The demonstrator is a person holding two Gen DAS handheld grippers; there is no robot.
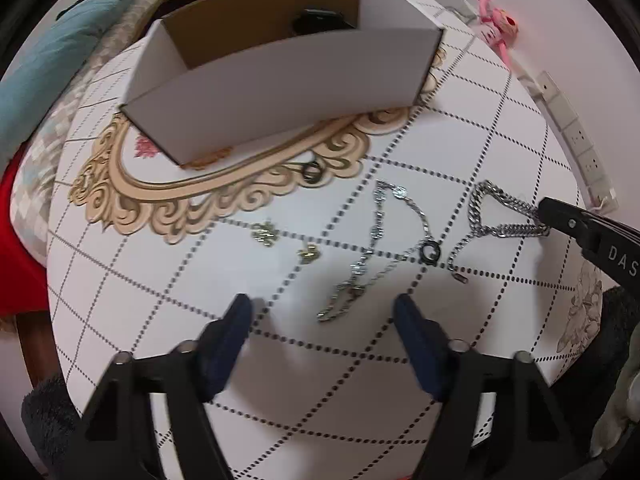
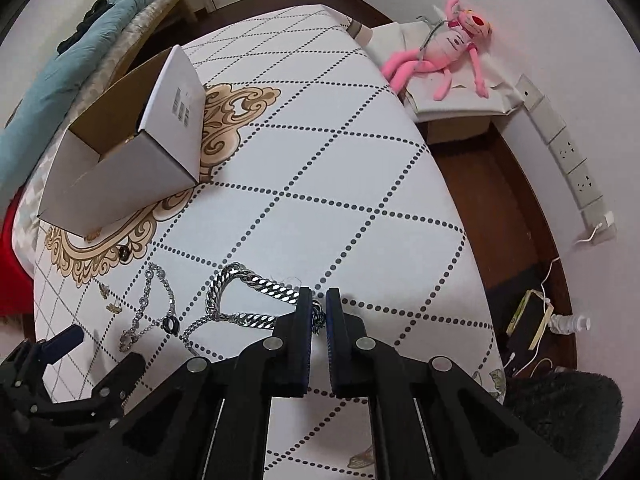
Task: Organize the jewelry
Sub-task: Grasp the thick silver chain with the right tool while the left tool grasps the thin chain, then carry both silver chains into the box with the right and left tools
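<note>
A thick silver chain [image 1: 498, 220] [image 2: 244, 300] lies on the white tablecloth. My right gripper [image 2: 319, 304] [image 1: 546, 214] is shut on its right end, on the cloth. A thin silver bracelet [image 1: 376, 248] [image 2: 150, 304] lies left of it, with a black ring [image 1: 430, 252] [image 2: 171, 325] beside it. Two small gold earrings [image 1: 264, 234] [image 1: 309, 255] lie further left. Another dark ring [image 1: 312, 171] [image 2: 124, 253] lies near the white cardboard box [image 1: 280, 80] [image 2: 120, 168]. My left gripper [image 1: 324, 312] is open and empty, just short of the bracelet.
The box is open at the top with a dark object [image 1: 318, 20] inside. A pink plush toy [image 2: 444, 50] lies on a stand beyond the table's right edge. A power strip [image 2: 568, 152] runs along the wall. A bed with a blue blanket [image 2: 60, 64] is at far left.
</note>
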